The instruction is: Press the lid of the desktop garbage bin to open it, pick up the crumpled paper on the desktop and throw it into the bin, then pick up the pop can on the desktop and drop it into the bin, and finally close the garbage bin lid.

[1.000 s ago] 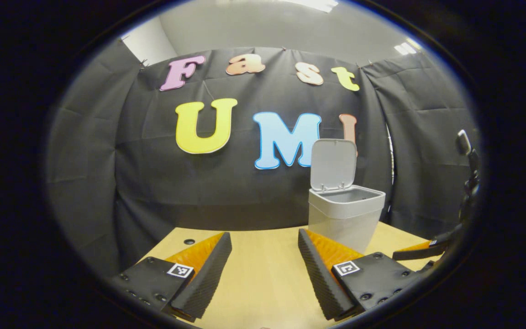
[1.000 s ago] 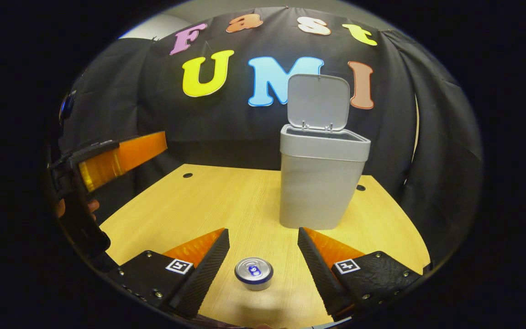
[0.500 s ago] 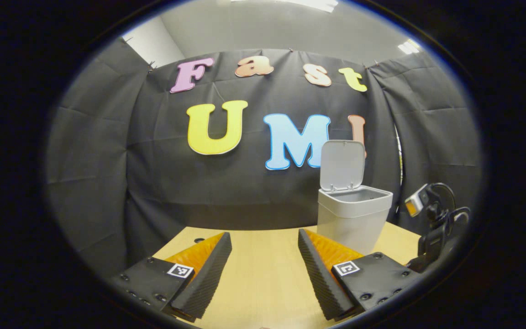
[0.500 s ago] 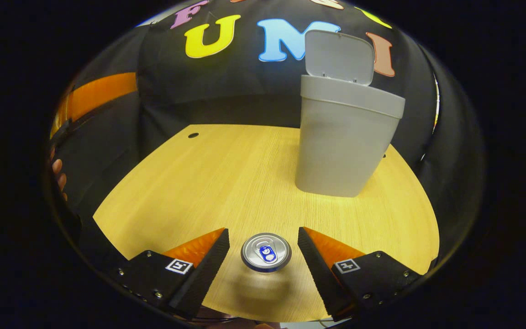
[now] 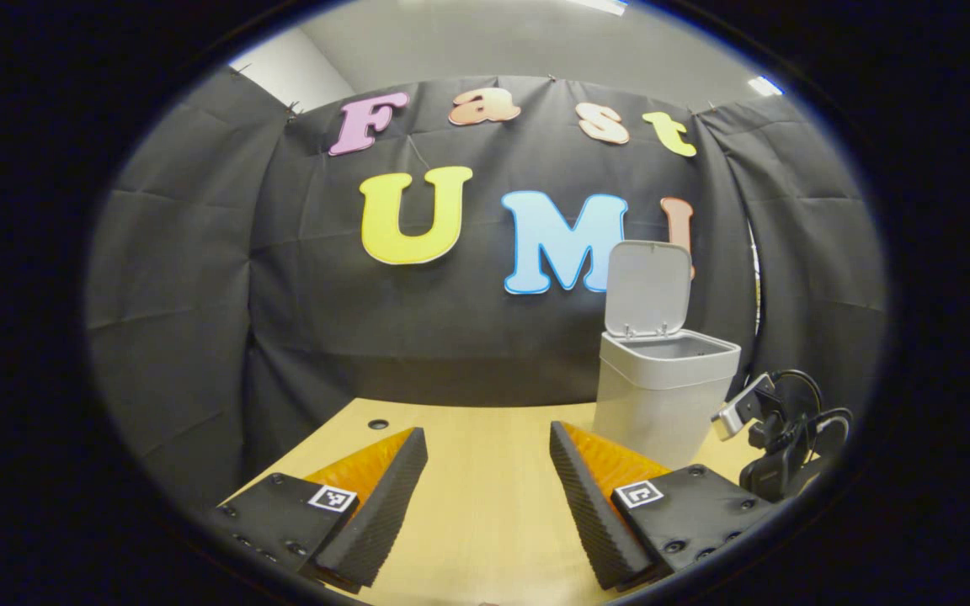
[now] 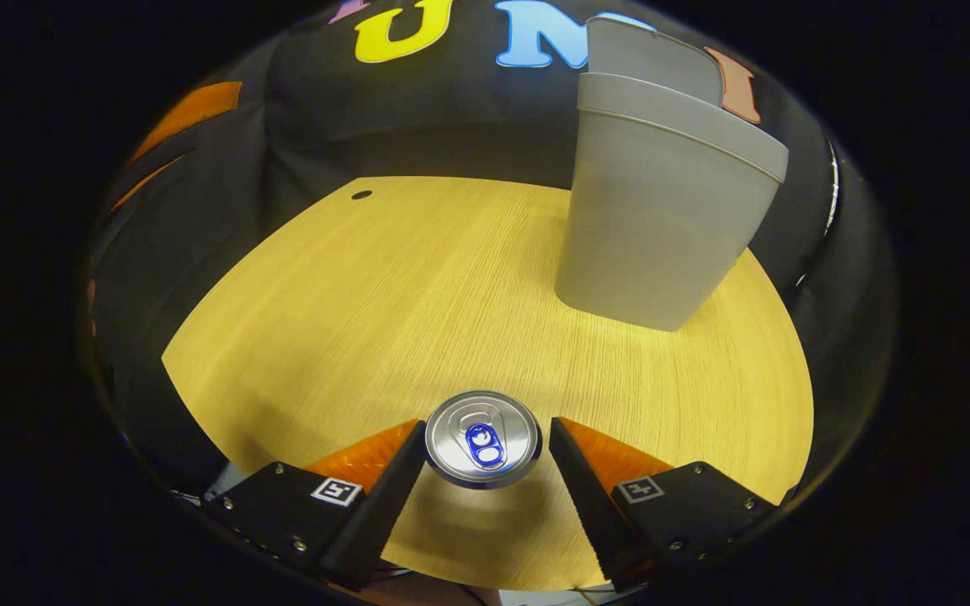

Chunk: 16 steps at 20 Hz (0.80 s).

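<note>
In the left gripper view, my left gripper (image 5: 485, 497) hangs low over the bench (image 5: 485, 438) with its fingers apart and nothing between them; I keep it to the side, I think, so that it does not stand in the way of the other hand. The garbage bin (image 5: 666, 404) stands toward the far right part of the bench, and its lid (image 5: 647, 288) stands upright on the hinge at the back, so the mouth is free for dropping things in. To the right of the bin I see the right gripper (image 5: 775, 438) held low near the right edge of the bench, with its cables. No crumpled paper lies on the part of the bench that I can see, so I judge it is already inside, though the bin's inside is hidden. In the right gripper view, I look down from above on the pop can (image 6: 483, 438), which stands upright near the near edge of the bench. My right gripper (image 6: 483, 459) has its fingers apart, one on each side of the can and close to it, but I cannot say they press it. The bin stands farther behind, near the far right edge. I judge the next step is closing on the can.
</note>
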Each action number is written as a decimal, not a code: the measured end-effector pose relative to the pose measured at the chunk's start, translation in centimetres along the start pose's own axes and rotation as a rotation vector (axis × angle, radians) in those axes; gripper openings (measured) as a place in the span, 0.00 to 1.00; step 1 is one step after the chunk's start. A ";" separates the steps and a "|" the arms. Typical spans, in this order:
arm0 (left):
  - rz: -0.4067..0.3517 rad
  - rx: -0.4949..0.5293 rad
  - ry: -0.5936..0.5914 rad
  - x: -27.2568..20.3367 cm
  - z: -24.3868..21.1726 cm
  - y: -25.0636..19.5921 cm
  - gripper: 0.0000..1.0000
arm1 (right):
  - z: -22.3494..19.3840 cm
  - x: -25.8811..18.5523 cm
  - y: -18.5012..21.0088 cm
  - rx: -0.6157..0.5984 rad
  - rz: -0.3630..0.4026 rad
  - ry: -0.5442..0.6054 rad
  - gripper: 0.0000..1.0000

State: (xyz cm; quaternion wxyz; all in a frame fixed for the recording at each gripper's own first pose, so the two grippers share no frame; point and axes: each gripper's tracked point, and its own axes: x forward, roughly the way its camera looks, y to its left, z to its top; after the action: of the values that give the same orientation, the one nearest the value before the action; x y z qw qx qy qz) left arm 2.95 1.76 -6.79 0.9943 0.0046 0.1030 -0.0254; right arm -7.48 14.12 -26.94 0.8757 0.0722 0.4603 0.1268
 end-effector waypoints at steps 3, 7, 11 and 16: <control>0.011 -0.005 0.016 0.1 -0.3 0.1 0.96 | 0.2 0.1 -0.2 -0.007 0.009 -0.005 0.84; 0.008 -0.003 0.026 0.5 -0.6 -0.4 0.96 | 0.3 -0.5 -0.8 -0.026 0.007 -0.024 0.83; -0.009 0.004 0.017 0.4 -0.3 -1.1 0.96 | 1.4 -2.1 -1.2 0.001 0.020 -0.082 0.83; -0.029 -0.006 0.013 0.4 -0.2 -1.9 0.96 | 5.6 -6.1 -2.0 0.044 0.041 -0.245 0.83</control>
State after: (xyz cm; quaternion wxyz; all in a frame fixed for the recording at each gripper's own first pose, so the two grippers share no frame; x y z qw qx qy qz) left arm 3.17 -0.13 -7.07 0.9932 0.0002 0.1093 -0.0396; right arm -5.85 10.36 -19.51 0.9209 0.1157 0.3508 0.1246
